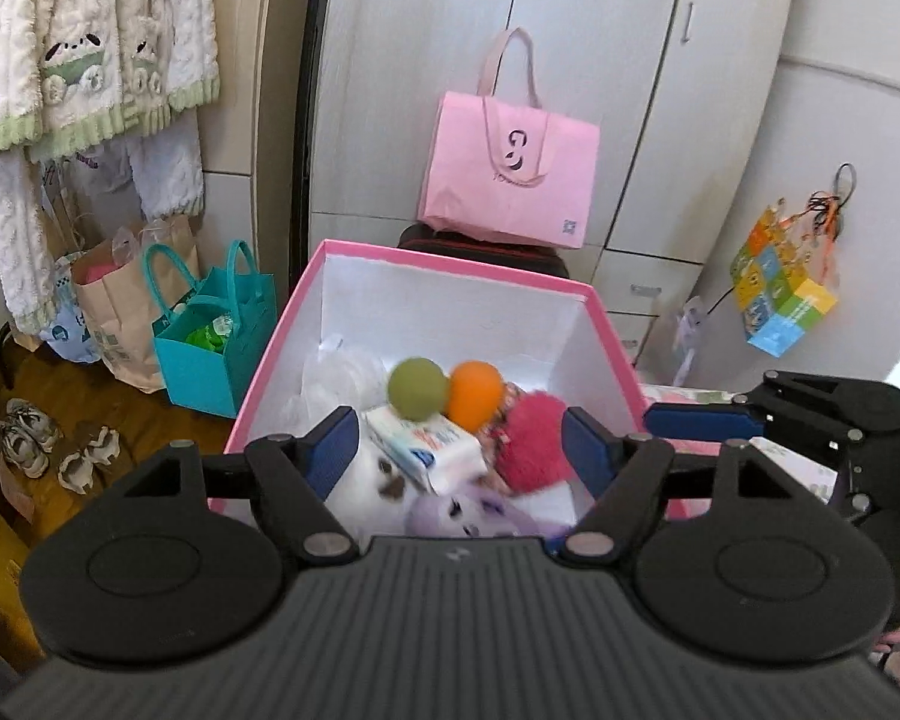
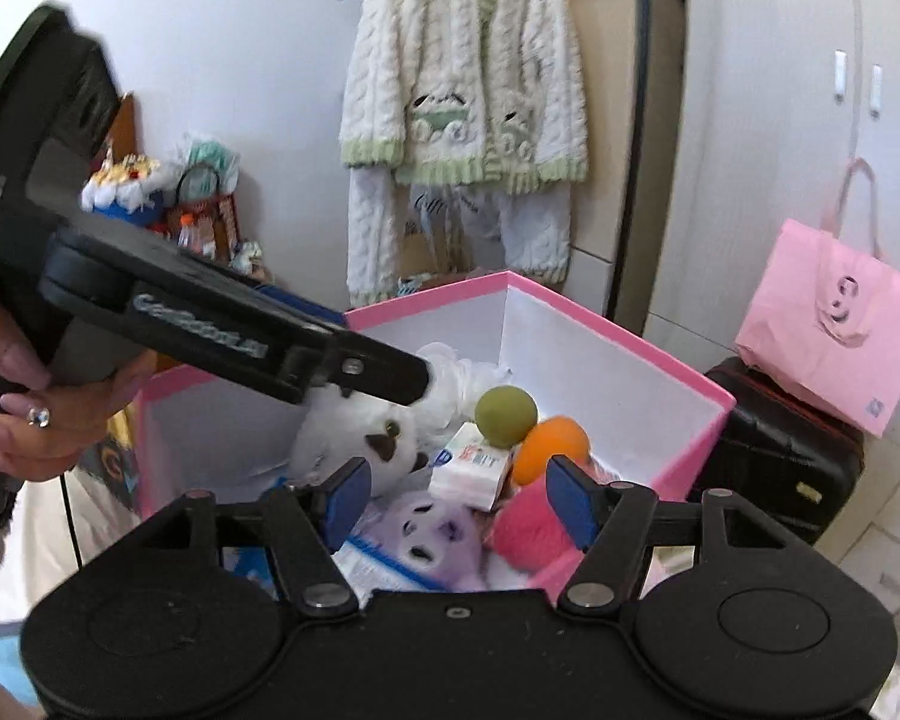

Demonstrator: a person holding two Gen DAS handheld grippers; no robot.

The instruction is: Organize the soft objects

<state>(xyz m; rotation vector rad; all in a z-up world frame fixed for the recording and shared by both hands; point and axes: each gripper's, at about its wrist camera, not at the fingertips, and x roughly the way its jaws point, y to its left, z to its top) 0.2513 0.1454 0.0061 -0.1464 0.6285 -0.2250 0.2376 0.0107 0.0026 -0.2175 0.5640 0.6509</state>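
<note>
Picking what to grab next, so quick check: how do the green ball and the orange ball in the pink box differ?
The green ball is dull olive; the orange ball is bright. In the left wrist view the green ball sits left, nearer the white plush, while the orange ball sits right, against the pink fluffy toy. Both are round, look similar in size, touch each other, and rest in the pink box.

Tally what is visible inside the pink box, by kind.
Balls: 2, green ball and orange ball
Plush toys: 3, white plush, purple plush, pink fuzzy plush
Tissue packs: 1, tissue pack
Crumpled plastic bags: 1, plastic bag
Total: 7
</note>
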